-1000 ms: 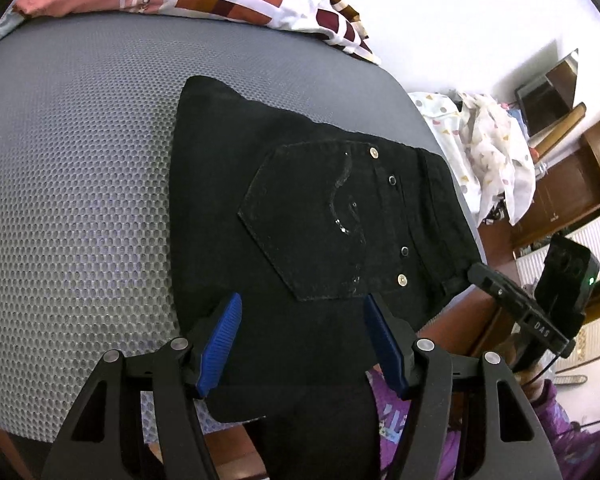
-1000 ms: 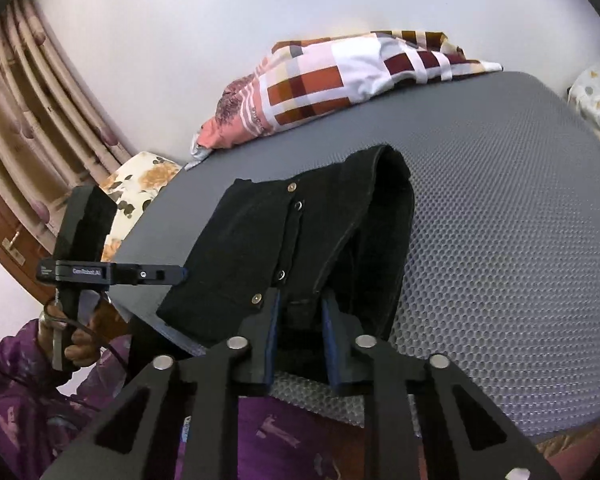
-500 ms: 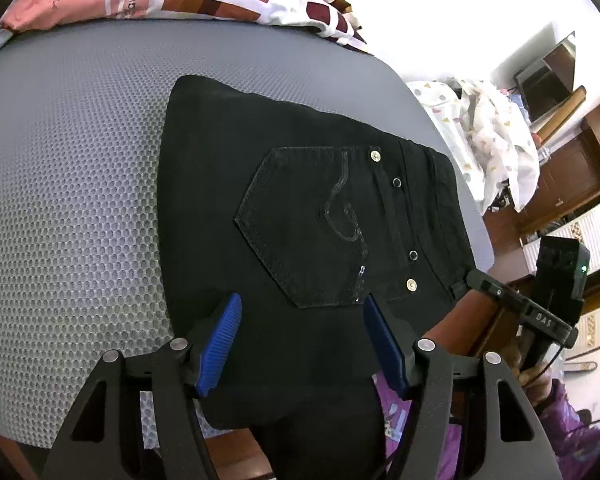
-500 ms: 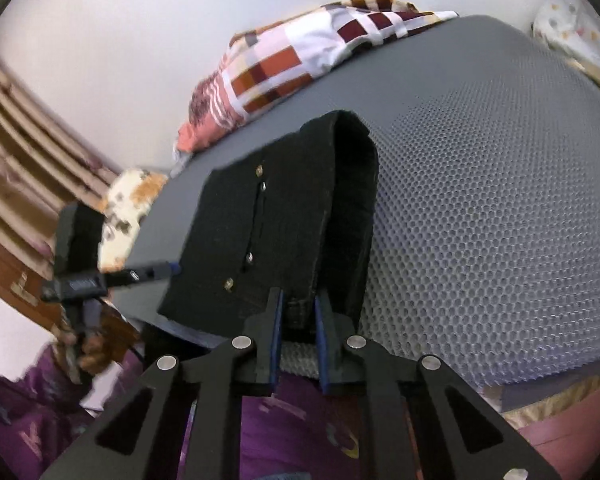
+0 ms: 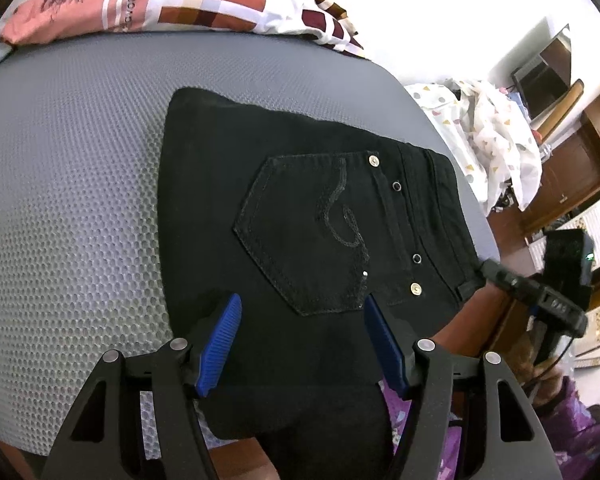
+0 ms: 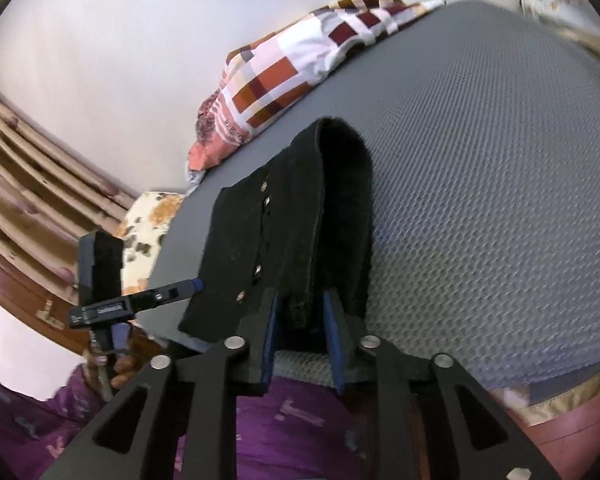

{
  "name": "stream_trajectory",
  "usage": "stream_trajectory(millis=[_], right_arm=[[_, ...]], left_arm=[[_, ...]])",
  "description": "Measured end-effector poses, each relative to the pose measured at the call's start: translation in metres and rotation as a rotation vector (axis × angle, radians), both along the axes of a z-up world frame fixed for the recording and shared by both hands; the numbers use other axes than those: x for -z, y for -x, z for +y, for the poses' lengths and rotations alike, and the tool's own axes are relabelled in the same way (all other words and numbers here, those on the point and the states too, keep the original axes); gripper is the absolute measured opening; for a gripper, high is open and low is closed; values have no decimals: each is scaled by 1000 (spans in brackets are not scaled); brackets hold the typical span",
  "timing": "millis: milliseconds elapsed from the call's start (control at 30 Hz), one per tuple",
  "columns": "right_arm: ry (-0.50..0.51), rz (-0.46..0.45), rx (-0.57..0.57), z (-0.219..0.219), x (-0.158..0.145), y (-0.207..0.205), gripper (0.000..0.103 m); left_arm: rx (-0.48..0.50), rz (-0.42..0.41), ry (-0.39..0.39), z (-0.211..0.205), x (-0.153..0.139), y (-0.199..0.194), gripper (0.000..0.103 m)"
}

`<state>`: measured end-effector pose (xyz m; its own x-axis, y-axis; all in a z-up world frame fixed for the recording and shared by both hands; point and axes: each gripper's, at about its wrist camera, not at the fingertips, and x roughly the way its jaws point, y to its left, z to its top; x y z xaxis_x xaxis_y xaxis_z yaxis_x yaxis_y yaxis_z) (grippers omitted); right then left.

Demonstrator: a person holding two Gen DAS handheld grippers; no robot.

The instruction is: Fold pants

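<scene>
Black pants (image 5: 300, 200) lie folded into a compact block on the grey mattress (image 5: 80, 160), back pocket and rivets facing up. My left gripper (image 5: 300, 304) hovers open over the near part of the pants, its blue pads wide apart and holding nothing. In the right wrist view the thick folded edge of the pants (image 6: 300, 200) runs toward me. My right gripper (image 6: 302, 300) straddles the near end of that edge. Its jaws are opening, and the fabric sits between the pads with small gaps on both sides.
A checked pillow (image 5: 180, 4) lies at the far end of the mattress (image 6: 480, 200). White patterned cloth (image 5: 496, 136) and wooden furniture (image 5: 572, 168) stand to the right. Curtains (image 6: 28, 184) hang at the left. The person's purple clothing (image 6: 300, 412) is just below the mattress edge.
The right gripper's jaws were pinched on the pants' near edge and have parted. That gripper rolled and sank slightly, and the pants settled flatter. The left gripper stayed open and still.
</scene>
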<state>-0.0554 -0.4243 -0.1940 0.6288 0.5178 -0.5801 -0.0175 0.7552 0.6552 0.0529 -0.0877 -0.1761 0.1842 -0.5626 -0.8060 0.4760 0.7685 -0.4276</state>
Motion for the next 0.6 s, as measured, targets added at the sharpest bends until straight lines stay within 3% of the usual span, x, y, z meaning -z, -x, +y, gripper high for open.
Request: stream_trajectory(millis=[133,300,433,600], right_arm=[[80,-86,50,1,-33,-2,23],[208,-146,-23,37,-58,-17,27],[298,-107,-64,60,-43,-30,30],[348,-38,-55,63,-19,-35,30]], left_arm=[[-33,-38,2,4,-3,-3,64],[-104,-106,-19,14,-4,-6,64],[-148,-195,-79,20,-7,-8,64],[-169,-246,-150,23,-3,-10,65]])
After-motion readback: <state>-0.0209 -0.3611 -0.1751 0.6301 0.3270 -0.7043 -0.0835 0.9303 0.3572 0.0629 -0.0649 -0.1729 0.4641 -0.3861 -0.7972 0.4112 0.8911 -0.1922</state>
